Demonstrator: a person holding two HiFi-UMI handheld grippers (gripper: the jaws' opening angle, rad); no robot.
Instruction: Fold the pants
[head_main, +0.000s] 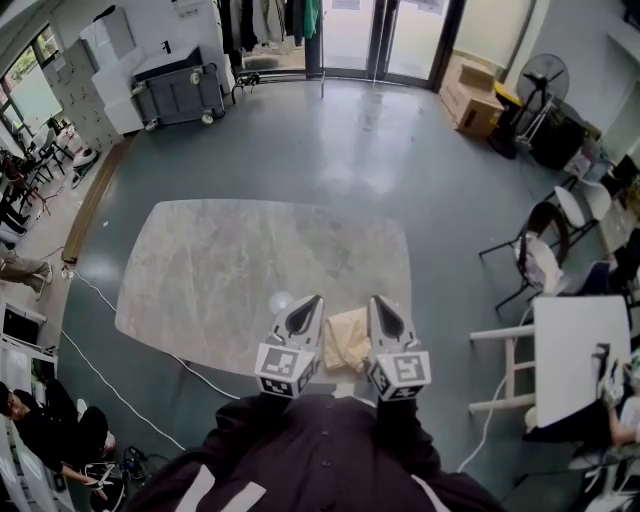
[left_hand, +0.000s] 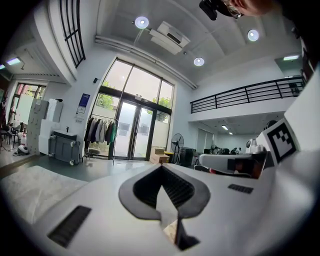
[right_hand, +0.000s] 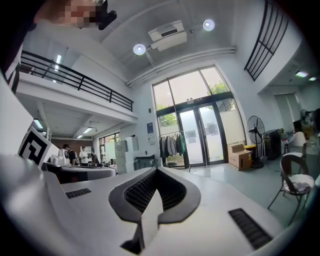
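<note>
A pale, marble-patterned table (head_main: 240, 250) with rounded corners stands on a grey-green floor (head_main: 300, 140). At about 5 o'clock from the tabletop's middle, at its near edge, the tan pants (head_main: 347, 340) lie in a compact folded bundle. A small white object (head_main: 281, 300), too small to identify, rests at about 10 o'clock from them.

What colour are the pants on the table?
Light tan pants, seen best in the head view.

The table (head_main: 220, 260) spreads open ahead; folded pants (head_main: 348, 338) lie at its near edge, chairs (head_main: 545, 245) stand well right.
</note>
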